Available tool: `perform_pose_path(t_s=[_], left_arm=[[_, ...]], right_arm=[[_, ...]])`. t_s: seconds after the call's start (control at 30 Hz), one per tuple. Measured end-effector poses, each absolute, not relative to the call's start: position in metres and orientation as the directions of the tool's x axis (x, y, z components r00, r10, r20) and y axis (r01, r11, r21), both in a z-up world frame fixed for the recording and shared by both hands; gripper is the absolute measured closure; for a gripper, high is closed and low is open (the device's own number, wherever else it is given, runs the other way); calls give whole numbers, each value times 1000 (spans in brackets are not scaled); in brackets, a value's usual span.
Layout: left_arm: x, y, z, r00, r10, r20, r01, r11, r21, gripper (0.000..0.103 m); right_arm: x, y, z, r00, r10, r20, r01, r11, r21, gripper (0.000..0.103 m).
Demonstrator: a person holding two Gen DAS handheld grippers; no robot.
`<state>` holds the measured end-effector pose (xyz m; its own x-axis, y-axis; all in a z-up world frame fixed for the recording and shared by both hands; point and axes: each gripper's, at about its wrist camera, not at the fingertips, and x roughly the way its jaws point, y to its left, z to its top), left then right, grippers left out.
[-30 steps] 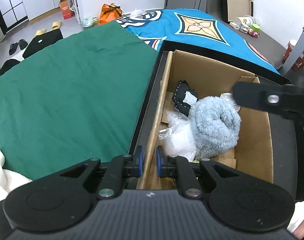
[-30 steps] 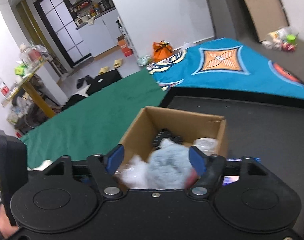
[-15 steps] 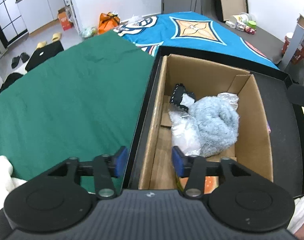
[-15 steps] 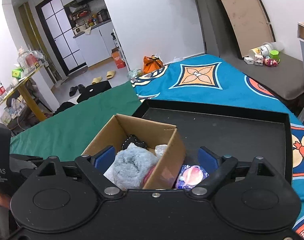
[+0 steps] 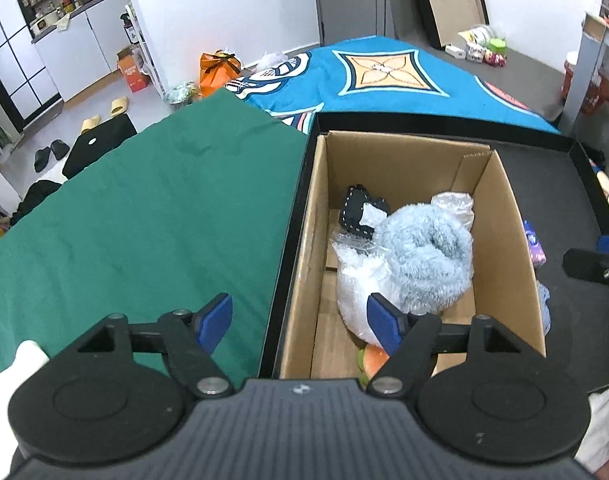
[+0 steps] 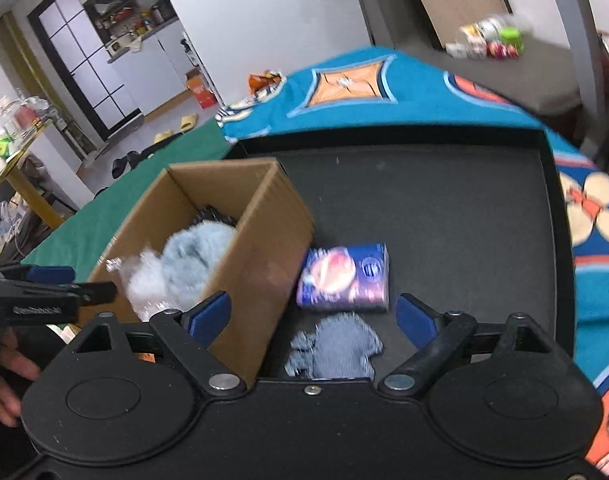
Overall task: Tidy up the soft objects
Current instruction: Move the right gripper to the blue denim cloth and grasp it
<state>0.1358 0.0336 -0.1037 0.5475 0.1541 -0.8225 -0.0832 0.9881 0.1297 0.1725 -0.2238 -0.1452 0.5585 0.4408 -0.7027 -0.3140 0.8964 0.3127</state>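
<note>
A cardboard box [image 5: 504, 240] stands in a black tray [image 5: 556, 184]. In it lie a fluffy blue-grey plush [image 5: 428, 256], a clear plastic bag [image 5: 356, 280] and a black stitched piece [image 5: 358, 214]. My left gripper [image 5: 300, 322] hangs over the box's near left corner, its jaws opening; the left wall runs between the pads, untouched. My right gripper [image 6: 312, 318] is open wide above a purple tissue pack [image 6: 344, 276] and a blue-grey cloth [image 6: 332, 348], both on the tray [image 6: 424, 200] right of the box [image 6: 260, 256]. Nothing is held.
A green sheet [image 5: 144, 220] covers the surface left of the tray, and a blue patterned blanket [image 5: 384, 76] lies behind it. An orange item [image 5: 374, 358] shows at the box's near end. My right gripper's finger [image 5: 592, 266] shows at the right edge.
My left gripper let go of the box's left wall and its jaws spread apart. My right gripper swung from above the box to the right and lower, over the pack and cloth.
</note>
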Motion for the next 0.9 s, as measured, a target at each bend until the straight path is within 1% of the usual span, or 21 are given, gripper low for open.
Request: perform_pose_path(t_s=[0.23, 0.37, 0.5, 0.6, 0.67, 0.73, 0.8, 0.83, 0.9], left_arm=[[137, 25, -104, 519, 189, -834, -67, 981, 182, 30], [139, 24, -105, 505, 203, -839, -67, 978, 197, 30], [142, 22, -108, 485, 225, -845, -74, 974, 216, 30], [143, 19, -108, 477, 234, -847, -67, 971, 231, 30], [143, 19, -110, 468, 245, -849, -68, 968, 242, 30], [144, 18, -111, 459, 253, -852, -71, 966, 249, 30], [144, 18, -111, 458, 256, -851, -72, 965, 252, 30], [144, 18, -111, 458, 257, -851, -69, 965, 254, 30], [144, 17, -111, 456, 259, -852, -63, 964, 259, 30]], right_arm=[[176, -229, -164, 532, 422, -734, -286, 905, 314, 19], [183, -228, -169, 524, 414, -744, -278, 909, 310, 31], [188, -229, -176, 503, 421, -754, -283, 905, 317, 33], [187, -227, -183, 503, 391, -771, -294, 916, 273, 42], [187, -228, -190, 484, 383, -787, -282, 919, 274, 54], [188, -227, -197, 454, 386, -803, -280, 917, 283, 62], [185, -224, -199, 461, 382, -801, -299, 917, 265, 66], [184, -223, -199, 460, 384, -801, -305, 915, 263, 71], [183, -223, -197, 459, 388, -799, -301, 914, 271, 75]])
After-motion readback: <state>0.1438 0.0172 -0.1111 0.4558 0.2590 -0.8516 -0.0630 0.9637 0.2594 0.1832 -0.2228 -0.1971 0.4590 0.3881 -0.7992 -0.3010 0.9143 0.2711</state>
